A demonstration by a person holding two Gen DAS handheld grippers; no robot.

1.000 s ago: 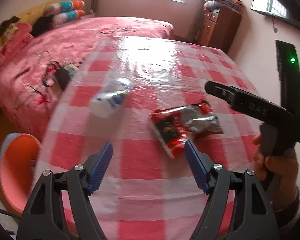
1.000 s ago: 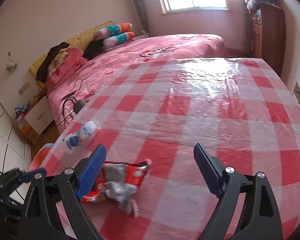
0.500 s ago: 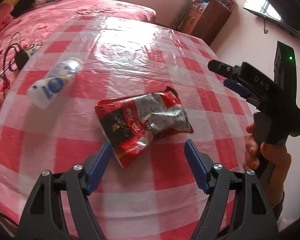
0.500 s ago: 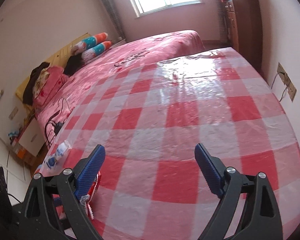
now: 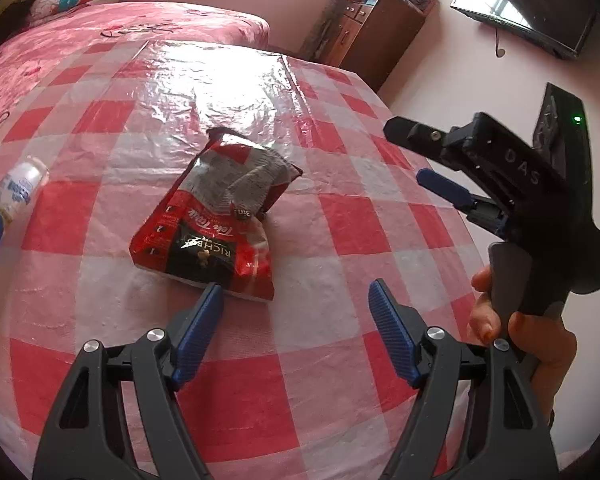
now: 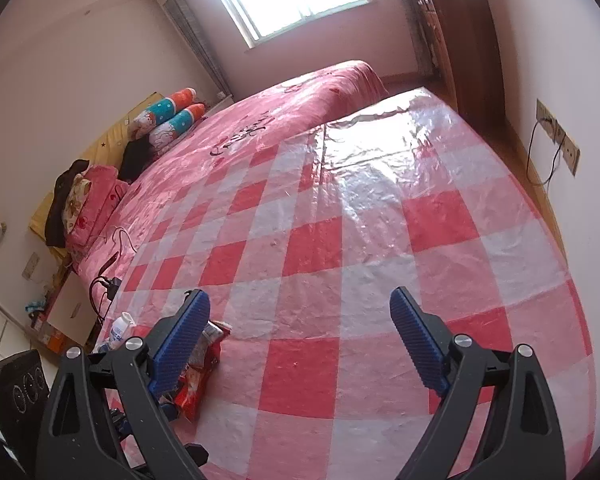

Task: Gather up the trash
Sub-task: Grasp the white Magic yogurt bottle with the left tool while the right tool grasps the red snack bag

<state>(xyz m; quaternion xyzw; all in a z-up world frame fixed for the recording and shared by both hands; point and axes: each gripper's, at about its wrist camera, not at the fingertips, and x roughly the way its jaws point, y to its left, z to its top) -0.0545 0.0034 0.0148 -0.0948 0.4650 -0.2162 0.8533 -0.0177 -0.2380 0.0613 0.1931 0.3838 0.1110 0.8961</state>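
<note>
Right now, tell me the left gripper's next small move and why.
Probably ease the left gripper forward and down over the snack bag, then close. Its jaws stand open and empty, the crumpled bag lies flat on the checked tablecloth just ahead of its fingertips, untouched.

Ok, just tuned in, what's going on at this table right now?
A person holds a gripper in each hand over a red-checked tablecloth. The left gripper is open, lined up just short of a crumpled red snack bag, not gripping it. The right gripper is open too, with nothing between its fingers. A small plastic bottle lies on its side at the left edge, untouched.
</note>
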